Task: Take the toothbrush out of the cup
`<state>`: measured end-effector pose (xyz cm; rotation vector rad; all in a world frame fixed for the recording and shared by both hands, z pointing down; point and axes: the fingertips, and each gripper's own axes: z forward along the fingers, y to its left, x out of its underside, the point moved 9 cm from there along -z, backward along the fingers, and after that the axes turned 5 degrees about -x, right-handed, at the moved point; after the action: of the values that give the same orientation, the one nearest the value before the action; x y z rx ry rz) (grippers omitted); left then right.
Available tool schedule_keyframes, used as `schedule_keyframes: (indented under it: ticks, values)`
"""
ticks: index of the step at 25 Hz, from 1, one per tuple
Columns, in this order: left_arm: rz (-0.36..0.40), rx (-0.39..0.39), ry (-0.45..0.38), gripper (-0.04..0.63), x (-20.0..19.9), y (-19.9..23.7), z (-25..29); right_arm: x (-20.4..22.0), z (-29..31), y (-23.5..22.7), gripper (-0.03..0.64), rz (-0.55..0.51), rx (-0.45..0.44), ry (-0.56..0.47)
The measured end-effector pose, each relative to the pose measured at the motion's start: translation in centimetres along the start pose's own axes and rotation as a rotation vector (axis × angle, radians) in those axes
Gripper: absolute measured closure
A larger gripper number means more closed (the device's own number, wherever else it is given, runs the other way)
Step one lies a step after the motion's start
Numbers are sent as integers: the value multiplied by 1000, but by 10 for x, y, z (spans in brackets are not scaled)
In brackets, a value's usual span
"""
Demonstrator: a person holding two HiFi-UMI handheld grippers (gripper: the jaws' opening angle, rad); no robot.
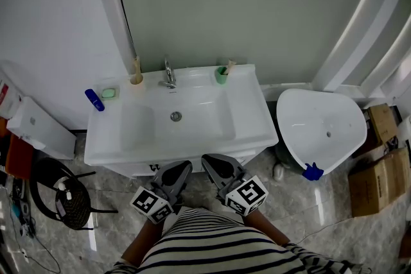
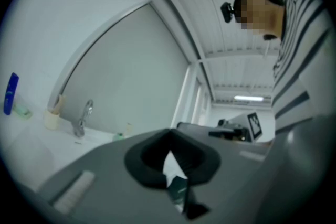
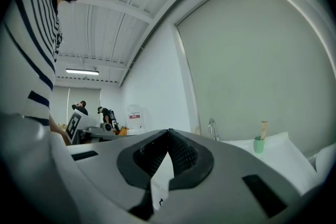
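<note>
A green cup (image 1: 221, 77) stands at the back right of the white washbasin (image 1: 253, 119) with a toothbrush (image 1: 228, 65) upright in it. It shows small in the right gripper view too, cup (image 3: 259, 145) and toothbrush (image 3: 263, 128). A beige cup (image 1: 136, 79) left of the faucet (image 1: 168, 74) also holds a brush. My left gripper (image 1: 182, 168) and right gripper (image 1: 210, 162) hover side by side before the basin's front edge, close to my body. Both are shut and empty, well short of the cups. Their closed tips show in their own views, left gripper (image 2: 169, 131) and right gripper (image 3: 168, 130).
A blue bottle (image 1: 94, 99) and a green soap dish (image 1: 109, 92) sit on the basin's left rim. A white tub (image 1: 321, 128) stands on the floor at right, with cardboard boxes (image 1: 376, 183) beyond. A black chair (image 1: 64, 196) and a white box (image 1: 38, 128) are at left.
</note>
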<state>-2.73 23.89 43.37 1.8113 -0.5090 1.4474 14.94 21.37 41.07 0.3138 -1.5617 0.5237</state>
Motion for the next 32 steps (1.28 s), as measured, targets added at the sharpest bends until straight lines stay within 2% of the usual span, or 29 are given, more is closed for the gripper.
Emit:
schedule_keyframes:
  ticks: [19,26,32]
  values:
    - [-4,-4,0,588,2,-3,0,3,-4,-6,609,14,21,-9]
    - [-11,-6,9,588,3,16,4,5,11,-13,609,21,27,1]
    - [-44,11,15,588,-1,52,28,2,37,-36,609,24,59,15]
